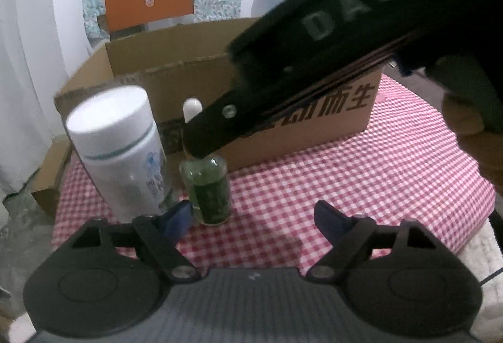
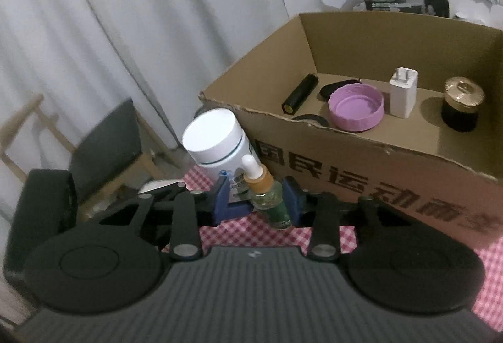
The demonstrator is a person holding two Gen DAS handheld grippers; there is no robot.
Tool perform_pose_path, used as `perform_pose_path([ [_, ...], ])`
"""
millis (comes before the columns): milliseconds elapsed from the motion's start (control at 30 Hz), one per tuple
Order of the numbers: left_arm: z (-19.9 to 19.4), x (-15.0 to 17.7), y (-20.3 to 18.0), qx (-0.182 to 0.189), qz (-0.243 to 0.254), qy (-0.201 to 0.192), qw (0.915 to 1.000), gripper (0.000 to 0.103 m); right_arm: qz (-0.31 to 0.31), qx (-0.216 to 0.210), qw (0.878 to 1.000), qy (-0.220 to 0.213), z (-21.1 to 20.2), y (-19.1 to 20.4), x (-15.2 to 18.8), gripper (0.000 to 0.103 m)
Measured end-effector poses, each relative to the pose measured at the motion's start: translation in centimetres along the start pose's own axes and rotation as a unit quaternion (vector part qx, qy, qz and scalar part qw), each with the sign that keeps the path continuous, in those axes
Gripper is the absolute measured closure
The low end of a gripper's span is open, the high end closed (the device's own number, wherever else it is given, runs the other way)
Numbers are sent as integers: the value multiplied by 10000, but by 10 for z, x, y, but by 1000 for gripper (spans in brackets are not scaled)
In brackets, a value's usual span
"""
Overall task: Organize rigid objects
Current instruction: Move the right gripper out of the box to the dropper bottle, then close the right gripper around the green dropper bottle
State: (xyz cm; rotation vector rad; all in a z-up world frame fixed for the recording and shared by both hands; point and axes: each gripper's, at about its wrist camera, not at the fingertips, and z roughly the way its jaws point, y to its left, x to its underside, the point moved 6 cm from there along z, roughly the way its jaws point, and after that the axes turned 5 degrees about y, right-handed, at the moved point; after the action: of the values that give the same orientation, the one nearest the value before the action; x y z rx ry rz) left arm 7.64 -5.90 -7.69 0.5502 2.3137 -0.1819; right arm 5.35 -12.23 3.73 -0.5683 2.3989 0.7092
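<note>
Stood on the red-checked tablecloth (image 1: 314, 182), before the open brown cardboard box (image 2: 393, 160): a small green glass dropper bottle (image 2: 270, 201), with a tall white plastic jar (image 2: 217, 142) just left. Inside the box: a pink round lid (image 2: 356, 107), a white charger block (image 2: 403, 95) right of it.

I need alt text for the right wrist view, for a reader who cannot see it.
The right gripper has its blue fingers around a small dropper bottle on a red checked cloth, beside a white jar. Behind stands an open cardboard box holding a pink lid and a white charger.
</note>
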Motion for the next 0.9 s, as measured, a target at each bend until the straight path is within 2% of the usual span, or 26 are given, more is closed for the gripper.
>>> perform_pose_path([
  [167, 8, 1, 2, -25, 45, -44, 10000, 18, -91, 14, 9999, 113, 17, -2, -5, 77],
  [367, 10, -4, 5, 102, -79, -102, 9999, 17, -51, 63, 9999, 122, 20, -6, -8, 77],
  [500, 11, -7, -2, 299, -68, -116, 9995, 18, 67, 122, 9998, 119, 9, -11, -2, 77],
  [733, 16, -14, -33, 651, 300, -138, 9973, 18, 439, 346, 9984, 11, -18, -30, 18, 77],
  [900, 19, -17, -41, 728, 311, -114, 9968, 24, 708, 492, 9962, -139, -35, -44, 31, 75],
])
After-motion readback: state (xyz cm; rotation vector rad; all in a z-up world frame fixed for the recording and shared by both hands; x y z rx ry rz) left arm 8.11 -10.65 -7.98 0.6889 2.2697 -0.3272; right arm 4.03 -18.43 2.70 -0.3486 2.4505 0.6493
